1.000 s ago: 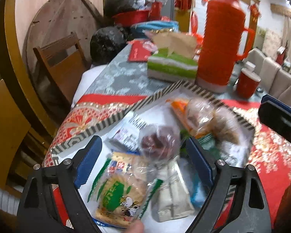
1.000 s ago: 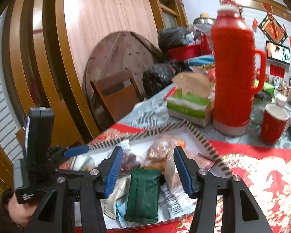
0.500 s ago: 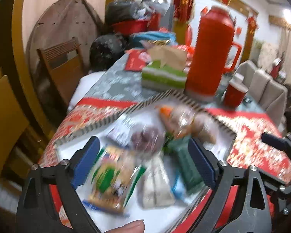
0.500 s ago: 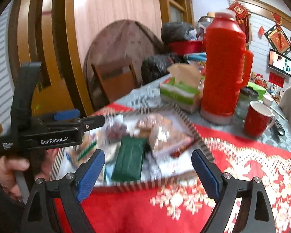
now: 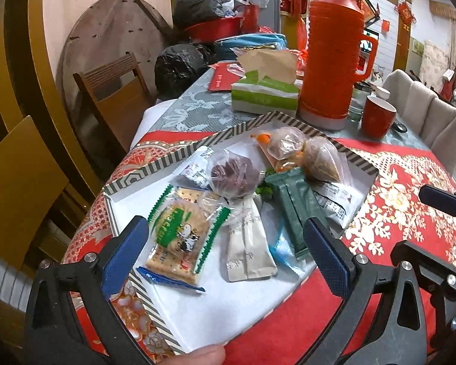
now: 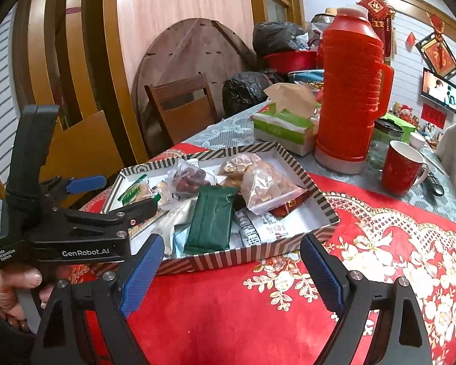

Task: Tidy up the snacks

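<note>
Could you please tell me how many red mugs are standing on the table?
1. The red mug stands just right of the red thermos, beyond the snack tray; others may be hidden behind the thermos.

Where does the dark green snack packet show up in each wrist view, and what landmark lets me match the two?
Left wrist: the dark green packet lies right of centre in the striped tray, just beyond the right fingertip.
Right wrist: the same packet sits at picture centre, near the tray's front wall.
Shared landmark: the red thermos stands behind the tray in both.
</note>
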Demonstrator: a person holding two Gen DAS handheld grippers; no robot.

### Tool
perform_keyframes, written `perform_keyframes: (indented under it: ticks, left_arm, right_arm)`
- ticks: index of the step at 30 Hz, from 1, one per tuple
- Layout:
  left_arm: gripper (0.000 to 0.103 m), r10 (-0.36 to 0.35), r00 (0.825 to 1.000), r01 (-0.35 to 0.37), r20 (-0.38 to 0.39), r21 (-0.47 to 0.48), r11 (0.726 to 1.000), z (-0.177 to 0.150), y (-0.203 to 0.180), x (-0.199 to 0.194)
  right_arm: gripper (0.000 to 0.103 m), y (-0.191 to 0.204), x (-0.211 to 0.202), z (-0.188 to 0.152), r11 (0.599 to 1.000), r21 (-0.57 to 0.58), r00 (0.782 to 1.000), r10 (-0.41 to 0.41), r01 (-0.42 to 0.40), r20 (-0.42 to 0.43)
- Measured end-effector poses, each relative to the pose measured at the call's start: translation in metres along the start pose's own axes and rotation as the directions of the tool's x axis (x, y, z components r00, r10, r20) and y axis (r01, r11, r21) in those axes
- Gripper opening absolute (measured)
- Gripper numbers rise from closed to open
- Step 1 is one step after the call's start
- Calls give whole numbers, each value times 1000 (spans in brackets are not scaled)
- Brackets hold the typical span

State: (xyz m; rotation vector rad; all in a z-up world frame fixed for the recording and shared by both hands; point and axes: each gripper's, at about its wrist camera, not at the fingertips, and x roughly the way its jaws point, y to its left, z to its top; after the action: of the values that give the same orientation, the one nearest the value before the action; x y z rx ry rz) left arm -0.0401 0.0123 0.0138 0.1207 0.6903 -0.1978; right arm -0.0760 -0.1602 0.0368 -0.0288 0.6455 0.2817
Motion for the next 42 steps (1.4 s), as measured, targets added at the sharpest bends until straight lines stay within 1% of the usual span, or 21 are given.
perform_keyframes:
  ticks: [7,10,14,16,20,26,35,38,39,41,42]
  left_arm:
    - [102,-11,1000,11,3,21,1000,-4,-6,-2]
    - [102,-19,1000,19,-6,13,1000,-4,-5,-1]
    - [102,-45,999,44,-18,-29,999,-4,0,2]
    - [102,-30,999,30,-15,-39,999,-5,2,3]
    - [102,-24,999,23,-26,-46,999,-6,6,6]
    - [102,-11,1000,10,-26,-26,1000,-9,6,4]
    - [102,-40,999,40,-28,-16,999,-11,3,4]
    - [102,-69,997,68,-30,-23,997,-13,4,4]
    - [102,-76,997,75,-21,-27,997,-13,5,2]
    - [97,-70,997,69,-22,-23,997,-14,4,2]
    - [97,-62,998,62,-26,-26,998,-15,5,3]
  right_arm:
    - [90,3,0,1,1000,-6,1000,-2,2,1]
    - [90,4,0,2,1000,-9,1000,-3,3,1]
    - [90,6,-1,3,1000,-10,1000,-3,3,1]
    - [90,7,-1,4,1000,-15,1000,-6,6,1]
    - [90,9,-1,5,1000,-25,1000,-9,8,-2]
    - [90,10,-2,4,1000,-29,1000,-8,8,-6]
    - [90,10,-1,3,999,-30,1000,-14,14,-8]
    - [90,9,-1,4,999,-29,1000,-17,16,-10]
    - [90,9,-1,4,999,-29,1000,-17,16,-11]
    - [90,9,-2,4,999,-31,1000,-18,17,-10]
    - [90,9,-1,4,999,-31,1000,-17,17,-12]
